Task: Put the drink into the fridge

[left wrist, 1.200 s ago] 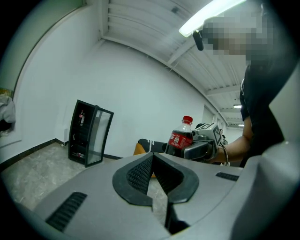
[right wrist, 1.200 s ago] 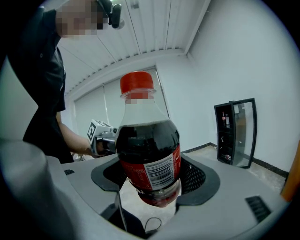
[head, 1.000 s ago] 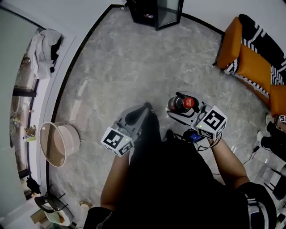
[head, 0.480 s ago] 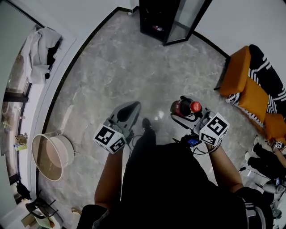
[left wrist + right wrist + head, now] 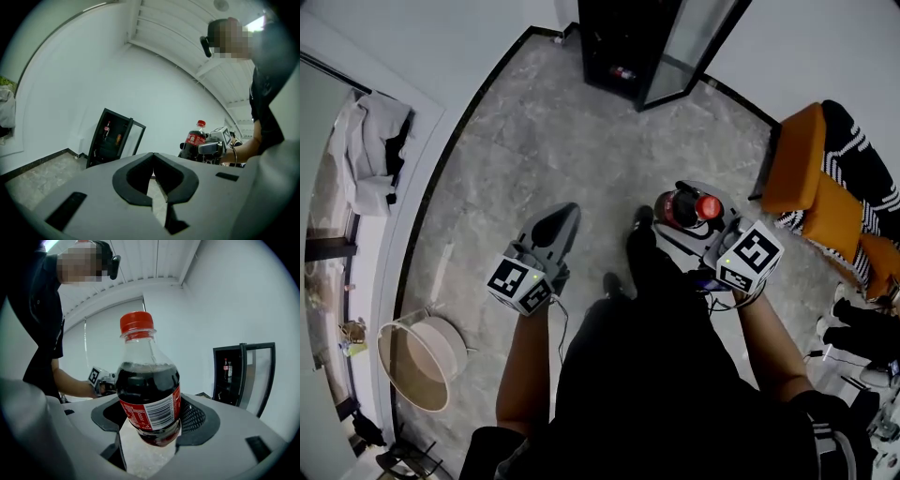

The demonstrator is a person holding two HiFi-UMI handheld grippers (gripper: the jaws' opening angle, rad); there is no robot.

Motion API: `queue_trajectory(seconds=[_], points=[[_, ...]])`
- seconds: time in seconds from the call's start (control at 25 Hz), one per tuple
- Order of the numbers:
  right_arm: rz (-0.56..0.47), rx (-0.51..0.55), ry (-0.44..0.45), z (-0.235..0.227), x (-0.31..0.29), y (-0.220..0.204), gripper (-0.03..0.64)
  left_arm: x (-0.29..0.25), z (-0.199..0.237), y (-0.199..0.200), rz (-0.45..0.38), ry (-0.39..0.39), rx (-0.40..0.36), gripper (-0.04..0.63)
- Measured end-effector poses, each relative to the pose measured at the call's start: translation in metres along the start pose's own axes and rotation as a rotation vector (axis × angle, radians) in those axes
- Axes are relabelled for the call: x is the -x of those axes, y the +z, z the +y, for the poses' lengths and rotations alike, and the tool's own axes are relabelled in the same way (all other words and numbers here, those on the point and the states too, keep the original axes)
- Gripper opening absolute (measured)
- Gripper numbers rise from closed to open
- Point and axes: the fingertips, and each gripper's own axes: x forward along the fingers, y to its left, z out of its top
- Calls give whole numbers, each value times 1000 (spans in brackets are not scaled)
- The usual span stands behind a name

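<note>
A cola bottle point(image 5: 686, 208) with a red cap and red label stands upright in my right gripper point(image 5: 673, 217), which is shut on its lower body point(image 5: 149, 401). My left gripper point(image 5: 562, 214) is shut and holds nothing; its jaws meet in the left gripper view point(image 5: 153, 161). The black fridge point(image 5: 623, 42) stands ahead at the wall with its glass door point(image 5: 689, 47) swung open. It shows in the left gripper view as the fridge point(image 5: 110, 140) and in the right gripper view as the fridge point(image 5: 241, 373), with bottles on a shelf inside.
An orange sofa point(image 5: 811, 183) with a black-and-white striped cover stands to the right. A round basket point(image 5: 417, 361) sits low on the left and clothes point(image 5: 370, 155) lie beyond a dark baseboard. Grey marble floor point(image 5: 544, 141) stretches between me and the fridge.
The person has walked toward the fridge, which now fills more of the top of the head view. The right gripper keeps its hold on the bottle; the left stays shut.
</note>
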Motion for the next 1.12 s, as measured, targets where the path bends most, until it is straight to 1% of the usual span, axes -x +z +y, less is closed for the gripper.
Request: queue_trajectory(seconds=[0.16, 0.36, 0.52, 0.64, 0.76, 0.92, 1.0, 1.12], points=[[-17, -12, 18, -54, -30, 10, 321, -47, 42, 20, 7, 15, -14, 12], [-31, -39, 46, -137, -70, 28, 321, -115, 91, 49, 42, 46, -15, 12], [-45, -27, 70, -205, -99, 53, 322, -173, 126, 76, 72, 55, -2, 12], [-55, -3, 70, -252, -120, 69, 321, -213, 151, 103, 82, 58, -26, 12], [-59, 7, 59, -286, -139, 82, 322, -241, 168, 121, 90, 41, -48, 12], [-83, -3, 44, -318, -161, 99, 322, -272, 193, 138, 108, 15, -63, 12], [-81, -6, 29, -331, -171, 103, 321, -288, 205, 143, 119, -10, -68, 12], [-66, -20, -19, -355, -195, 106, 321, -311, 230, 151, 125, -65, -66, 12]])
